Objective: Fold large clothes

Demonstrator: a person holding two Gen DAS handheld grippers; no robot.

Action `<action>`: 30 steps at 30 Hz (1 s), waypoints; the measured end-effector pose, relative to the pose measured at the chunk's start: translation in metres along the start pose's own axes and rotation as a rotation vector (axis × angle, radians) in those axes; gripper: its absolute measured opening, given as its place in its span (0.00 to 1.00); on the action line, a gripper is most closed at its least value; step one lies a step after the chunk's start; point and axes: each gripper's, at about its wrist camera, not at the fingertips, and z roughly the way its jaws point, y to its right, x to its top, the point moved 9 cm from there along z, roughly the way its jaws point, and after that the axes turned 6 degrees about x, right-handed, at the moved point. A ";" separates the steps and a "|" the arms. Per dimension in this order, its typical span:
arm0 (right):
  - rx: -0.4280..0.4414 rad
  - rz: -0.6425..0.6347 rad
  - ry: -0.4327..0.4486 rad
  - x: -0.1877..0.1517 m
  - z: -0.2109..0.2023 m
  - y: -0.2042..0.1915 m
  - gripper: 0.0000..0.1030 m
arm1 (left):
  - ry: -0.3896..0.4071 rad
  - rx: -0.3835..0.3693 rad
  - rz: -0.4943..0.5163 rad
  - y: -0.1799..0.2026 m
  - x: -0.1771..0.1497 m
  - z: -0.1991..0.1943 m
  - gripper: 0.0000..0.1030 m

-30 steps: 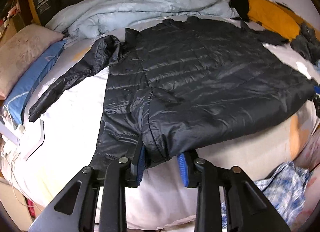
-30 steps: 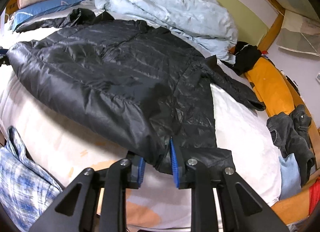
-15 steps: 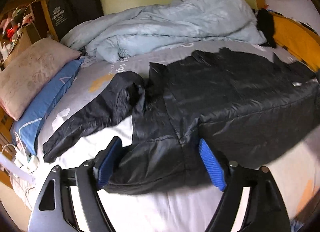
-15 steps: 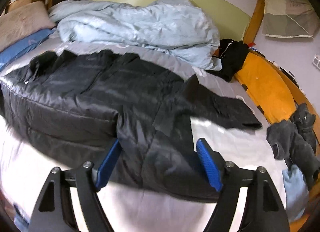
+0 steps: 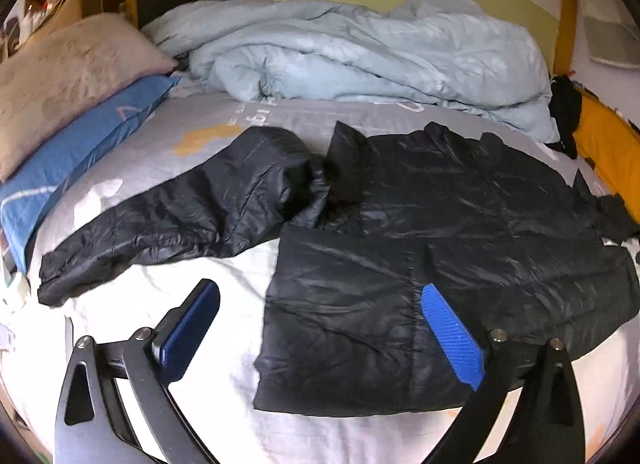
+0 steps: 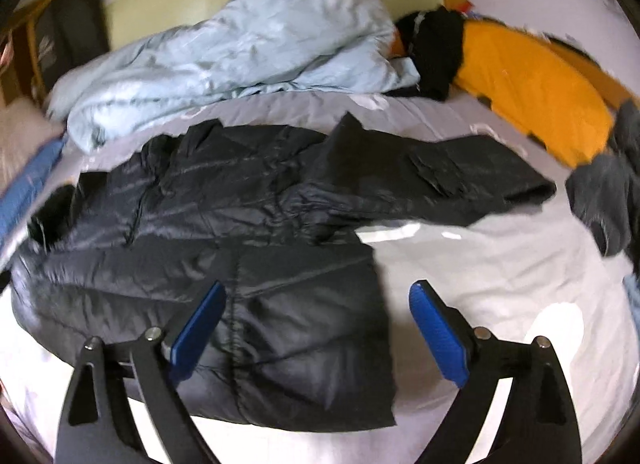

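A black puffer jacket [image 5: 420,248] lies flat on the bed, hem toward me, one sleeve [image 5: 172,219] stretched out to the left. In the right wrist view the jacket [image 6: 248,232] fills the middle and its other sleeve [image 6: 460,183] stretches right. My left gripper [image 5: 320,324] is open and empty, hovering over the jacket's left hem corner. My right gripper [image 6: 316,324] is open and empty over the right hem corner. Neither gripper holds the fabric.
A crumpled light blue duvet [image 5: 360,51] lies behind the jacket. A pink pillow [image 5: 68,71] and a blue pillow [image 5: 80,151] sit at the left. An orange cover [image 6: 532,87] and dark clothes [image 6: 608,191] lie at the right. The sheet [image 5: 224,392] is white.
Both grippers were shut on the jacket's hem a second ago. They have let go, opened wide and drawn back, and the jacket now rests flat on the bed.
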 end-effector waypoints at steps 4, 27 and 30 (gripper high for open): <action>0.026 0.091 -0.041 -0.007 0.003 0.019 0.91 | -0.062 -0.064 -0.036 -0.003 -0.008 0.015 0.95; 0.056 -0.034 -0.039 0.000 0.044 -0.007 0.11 | -0.068 0.012 -0.117 -0.020 -0.008 0.061 0.03; 0.053 0.004 -0.031 0.000 0.039 0.002 0.48 | -0.067 -0.050 -0.195 -0.024 -0.010 0.054 0.19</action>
